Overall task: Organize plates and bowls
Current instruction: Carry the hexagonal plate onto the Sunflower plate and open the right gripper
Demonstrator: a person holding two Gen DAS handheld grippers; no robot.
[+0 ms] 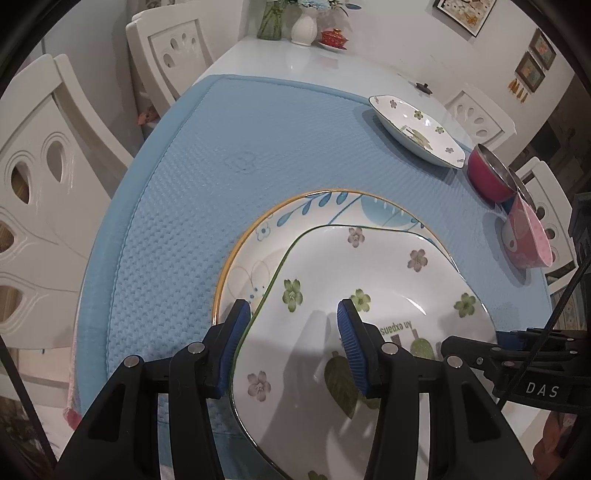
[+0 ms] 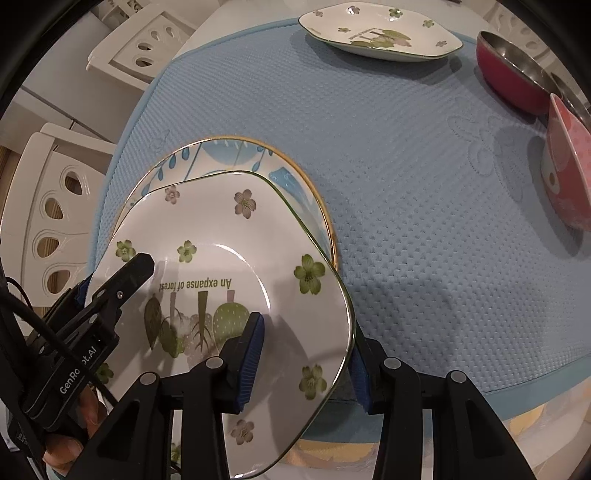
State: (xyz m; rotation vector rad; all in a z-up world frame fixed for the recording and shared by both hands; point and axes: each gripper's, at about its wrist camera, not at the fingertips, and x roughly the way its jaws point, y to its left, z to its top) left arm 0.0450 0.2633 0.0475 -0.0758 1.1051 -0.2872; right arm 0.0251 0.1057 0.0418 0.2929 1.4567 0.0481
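Plates come first to the eye: a squarish floral plate (image 1: 369, 295) with green and mauve blossoms and upside-down lettering sits over a round gold-rimmed plate (image 1: 266, 236), which lies on a blue quilted mat (image 1: 221, 166) covering the near part of a white table (image 1: 295, 62). The floral plate overlaps the round one, though whether it fully rests on it or hangs just above I cannot tell.

Both tongs are on it. The left gripper (image 1: 293, 332) straddles the plate's left edge, one blue pad outside the rim and one over the face, clamped on it as far as I can see. The right gripper (image 2: 306, 354) does the same at the right edge (one pad on the inner surface, the other tucked beneath the rim).

Farther back on the mat a second floral plate (image 2: 380, 31) lies alone. To its right stands a red bowl (image 2: 509, 70) with a metal lining, and just beside that a pink bowl (image 2: 569, 173) tipped on its side. White chairs (image 1: 44, 206) ring the table, and a white vase (image 1: 304, 27) stands at its far end.
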